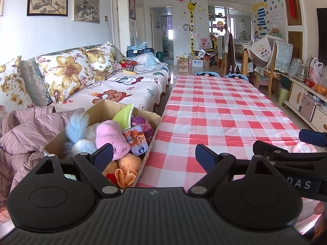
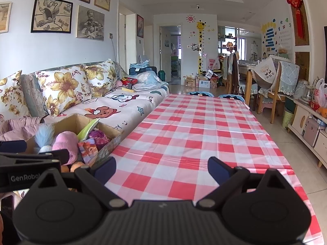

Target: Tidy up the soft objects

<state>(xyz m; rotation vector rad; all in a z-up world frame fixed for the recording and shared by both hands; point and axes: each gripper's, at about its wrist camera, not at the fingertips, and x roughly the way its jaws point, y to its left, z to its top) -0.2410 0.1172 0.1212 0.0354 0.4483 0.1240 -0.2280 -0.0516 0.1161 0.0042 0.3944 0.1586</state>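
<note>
Left wrist view: left gripper [image 1: 154, 156] and right gripper [image 2: 161, 168] hang wide-jawed, empty. Risk: crowded cardboard box [image 1: 152, 122] invites snagging two soft toys [image 1: 111, 136] together.

Bench: long bench [image 1: 220, 110] under a red-and-white checked cloth [image 2: 196, 130], running away from the cameras toward two blue chair backs [image 1: 206, 74] at its far end.
On the bench: only the checked cloth shows, with fold creases across it.
Sofa: sofa [image 1: 126, 89] along the bench's left side, under a cartoon-print cover.
On the sofa: flowered pillows [image 1: 65, 73] against the back; a cardboard box [image 1: 152, 131] of soft toys just beside the bench edge; a pink quilted coat [image 1: 26, 132] left of the box; a red packet [image 1: 128, 62] near the far end.
</note>
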